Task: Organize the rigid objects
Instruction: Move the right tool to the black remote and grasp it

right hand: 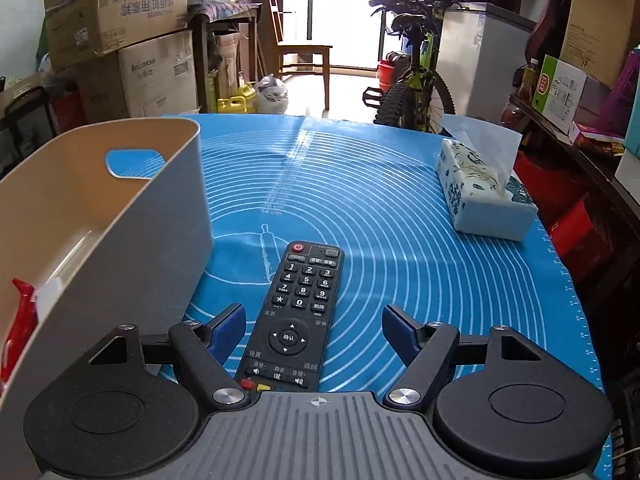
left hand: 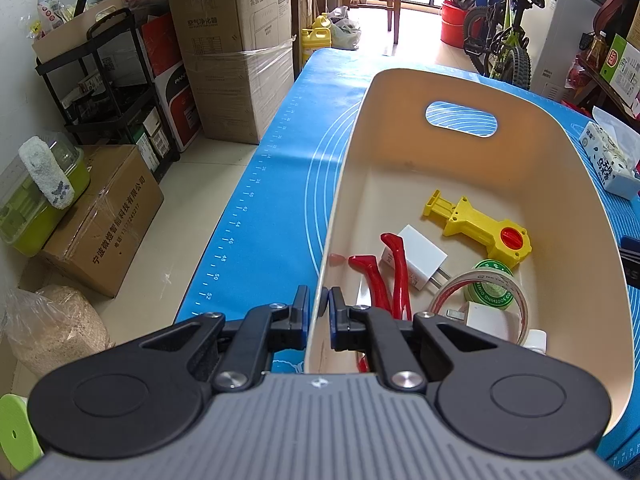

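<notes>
"Iniraxss" on cardboard box (left hand: 256,8)

This looks like a lived-in home, probably a spare room used for storage. Taped cardboard boxes (left hand: 236,52) are stacked against the wall beside a black shelving cart (left hand: 108,92). A child's bicycle (left hand: 504,36) leans near a white freezer (right hand: 480,60), a wooden chair (right hand: 300,52) stands by the bright balcony door, and yellow oil jugs (left hand: 316,36) sit on the tiled floor.
</notes>
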{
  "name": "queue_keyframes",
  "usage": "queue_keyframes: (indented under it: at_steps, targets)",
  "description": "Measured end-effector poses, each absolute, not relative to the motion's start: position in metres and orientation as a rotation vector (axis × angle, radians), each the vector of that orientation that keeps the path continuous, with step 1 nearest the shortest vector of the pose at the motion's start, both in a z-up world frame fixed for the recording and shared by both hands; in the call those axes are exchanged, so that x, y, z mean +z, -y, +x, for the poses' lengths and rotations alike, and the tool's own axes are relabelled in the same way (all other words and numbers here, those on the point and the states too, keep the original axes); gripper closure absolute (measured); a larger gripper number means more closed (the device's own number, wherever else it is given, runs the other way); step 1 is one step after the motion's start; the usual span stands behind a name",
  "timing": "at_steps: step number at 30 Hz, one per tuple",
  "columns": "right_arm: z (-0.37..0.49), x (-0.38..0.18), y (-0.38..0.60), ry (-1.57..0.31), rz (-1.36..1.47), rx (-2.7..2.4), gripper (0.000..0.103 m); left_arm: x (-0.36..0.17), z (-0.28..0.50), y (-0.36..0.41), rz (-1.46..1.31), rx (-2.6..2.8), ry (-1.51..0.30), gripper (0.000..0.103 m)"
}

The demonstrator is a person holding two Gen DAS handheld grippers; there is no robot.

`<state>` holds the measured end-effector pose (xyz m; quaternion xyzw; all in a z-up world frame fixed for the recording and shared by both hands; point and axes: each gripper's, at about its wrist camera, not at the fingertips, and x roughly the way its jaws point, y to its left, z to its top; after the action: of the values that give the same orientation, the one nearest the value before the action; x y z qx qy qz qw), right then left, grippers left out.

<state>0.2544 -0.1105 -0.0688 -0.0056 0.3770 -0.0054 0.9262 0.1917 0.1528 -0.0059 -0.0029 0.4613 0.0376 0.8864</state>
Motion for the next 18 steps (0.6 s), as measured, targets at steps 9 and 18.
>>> queue_keyframes:
  at_steps: [9,18]
  targets:
    - [0.27,-0.103,0.1,-0.774,0.002,-0.057,0.024,-0.006,0.192,-0.152,-0.001,0.078,-0.959,0.092]
    - [0.27,-0.114,0.105,-0.732,0.035,-0.086,0.027,-0.007,0.192,-0.151,0.003,0.079,-0.959,0.092]
